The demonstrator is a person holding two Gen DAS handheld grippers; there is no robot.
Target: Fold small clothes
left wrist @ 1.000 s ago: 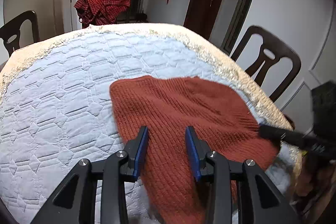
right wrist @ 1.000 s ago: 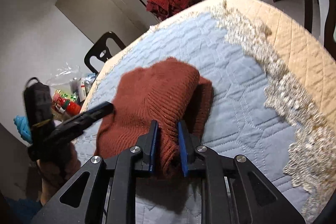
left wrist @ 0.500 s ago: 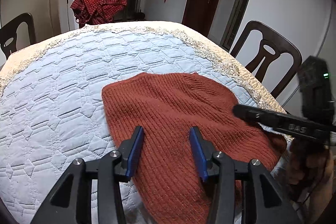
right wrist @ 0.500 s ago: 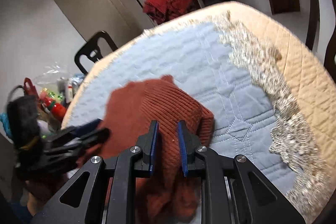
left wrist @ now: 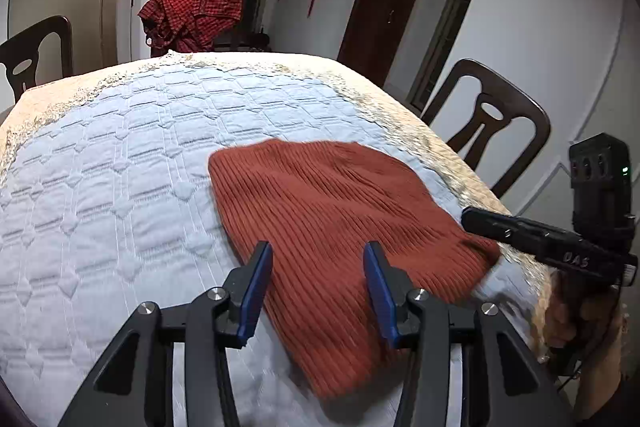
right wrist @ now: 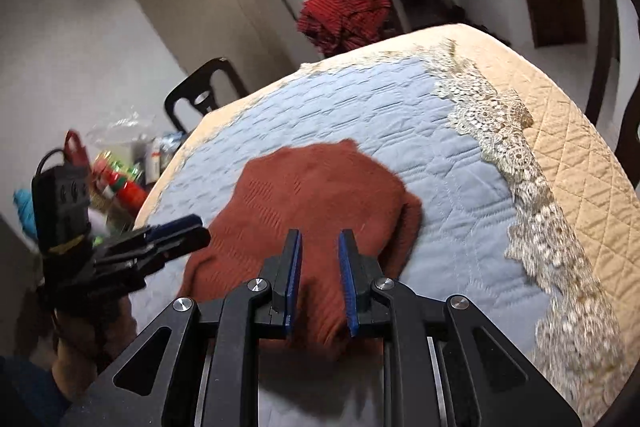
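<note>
A rust-red ribbed knit garment [left wrist: 332, 227] lies folded flat on the quilted blue table cover [left wrist: 112, 179]; it also shows in the right wrist view [right wrist: 316, 195]. My left gripper [left wrist: 318, 259] is open and empty, hovering just above the garment's near edge. My right gripper [right wrist: 320, 247] is open, its jaws a little apart above the garment's near right part, holding nothing. Each gripper shows in the other's view, the right one [left wrist: 520, 231] at the garment's right edge, the left one [right wrist: 168, 235] at its left edge.
Dark wooden chairs [left wrist: 488, 123] stand around the table. A red checked cloth [left wrist: 196, 13] hangs on a far chair. The cover has a beige lace border [right wrist: 532, 179]. Bags and bottles [right wrist: 120, 179] sit on the floor left of the table.
My right gripper has let go of the garment's folded-over part and opened. The garment now lies flatter. Both grippers have drawn back a little toward me.
</note>
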